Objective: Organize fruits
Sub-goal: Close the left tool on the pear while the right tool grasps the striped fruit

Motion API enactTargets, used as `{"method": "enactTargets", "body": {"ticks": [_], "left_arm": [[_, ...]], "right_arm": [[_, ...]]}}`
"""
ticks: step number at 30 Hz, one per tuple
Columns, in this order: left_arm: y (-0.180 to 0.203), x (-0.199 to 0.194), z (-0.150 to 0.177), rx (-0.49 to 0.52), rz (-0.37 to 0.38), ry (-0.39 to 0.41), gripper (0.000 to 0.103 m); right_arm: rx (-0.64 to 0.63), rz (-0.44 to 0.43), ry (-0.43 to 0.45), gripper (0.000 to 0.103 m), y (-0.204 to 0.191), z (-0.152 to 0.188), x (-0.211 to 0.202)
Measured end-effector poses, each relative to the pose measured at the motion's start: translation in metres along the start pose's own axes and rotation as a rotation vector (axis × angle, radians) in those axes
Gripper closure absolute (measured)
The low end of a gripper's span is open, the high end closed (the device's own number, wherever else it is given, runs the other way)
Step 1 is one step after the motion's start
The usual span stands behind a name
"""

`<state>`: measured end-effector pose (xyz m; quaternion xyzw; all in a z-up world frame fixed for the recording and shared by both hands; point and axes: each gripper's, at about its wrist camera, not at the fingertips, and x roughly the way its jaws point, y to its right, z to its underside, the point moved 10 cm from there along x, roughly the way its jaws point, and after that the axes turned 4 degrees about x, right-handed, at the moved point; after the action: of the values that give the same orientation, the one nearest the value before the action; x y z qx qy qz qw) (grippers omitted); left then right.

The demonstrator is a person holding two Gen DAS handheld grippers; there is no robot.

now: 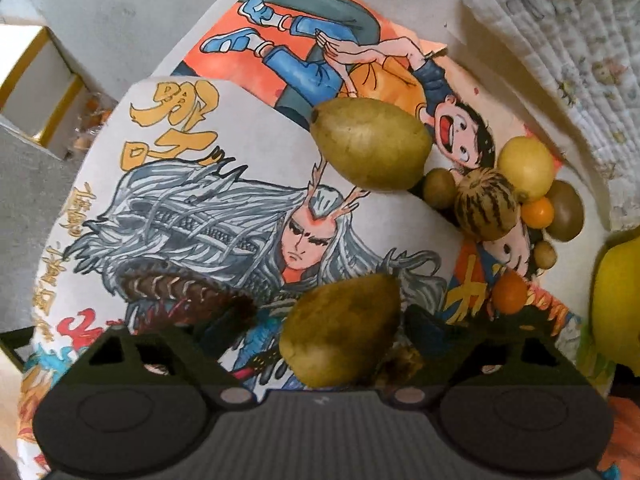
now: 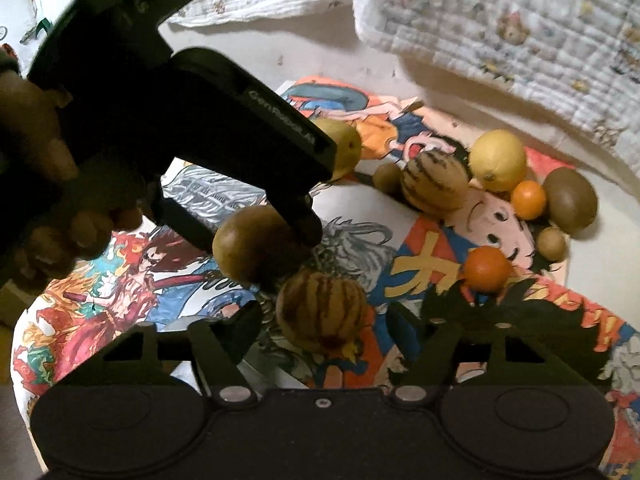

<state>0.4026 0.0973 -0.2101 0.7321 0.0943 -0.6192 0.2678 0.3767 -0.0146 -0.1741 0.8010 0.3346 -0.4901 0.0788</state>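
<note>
In the left wrist view my left gripper [image 1: 332,316] stands open around a green-brown pear [image 1: 340,332] lying on the drawings; its jaws do not visibly press it. A second pear [image 1: 370,144] lies farther off. In the right wrist view my right gripper [image 2: 324,316] is open, with a striped melon-like fruit [image 2: 320,312] between its fingers. The left gripper [image 2: 296,220] shows there over the near pear [image 2: 252,244]. A cluster lies at the right: striped fruit [image 2: 434,186], lemon [image 2: 498,160], oranges [image 2: 486,268], kiwis [image 2: 572,202].
Cartoon drawings on paper [image 1: 180,184] cover the surface. A quilted white cloth [image 2: 500,28] lies behind the fruit. A large yellow fruit [image 1: 618,304] sits at the right edge of the left wrist view. A white and gold box [image 1: 36,84] stands at the far left.
</note>
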Motion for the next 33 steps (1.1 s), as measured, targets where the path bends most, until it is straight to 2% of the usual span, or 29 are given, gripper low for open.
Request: {"method": "enactTargets", "body": {"ticks": [2, 5, 7, 8, 18, 24, 33], "left_arm": [[0.002, -0.001, 0.002, -0.011, 0.011, -0.011, 0.023], [0.002, 0.0, 0.003, -0.029, 0.013, -0.02, 0.025], [0.004, 0.0, 0.002, -0.03, 0.017, -0.019, 0.031], [0.006, 0.0, 0.002, -0.027, 0.032, -0.02, 0.038], [0.004, 0.002, 0.002, -0.065, 0.079, -0.029, 0.038], [0.004, 0.001, 0.002, -0.036, 0.084, -0.038, 0.04], [0.011, -0.009, 0.018, 0.017, 0.089, -0.031, 0.04]], "right_arm": [[-0.005, -0.007, -0.006, 0.038, -0.002, 0.0, 0.003], [-0.016, -0.005, -0.008, 0.041, -0.001, -0.002, 0.007], [-0.014, -0.003, -0.012, 0.043, 0.001, -0.002, 0.009], [-0.016, -0.001, -0.006, 0.044, 0.001, -0.003, 0.009], [-0.033, 0.004, -0.017, 0.047, 0.002, -0.004, 0.014], [-0.03, 0.016, -0.023, 0.048, 0.001, -0.004, 0.017], [0.009, 0.049, 0.052, 0.049, -0.001, 0.008, -0.019]]}}
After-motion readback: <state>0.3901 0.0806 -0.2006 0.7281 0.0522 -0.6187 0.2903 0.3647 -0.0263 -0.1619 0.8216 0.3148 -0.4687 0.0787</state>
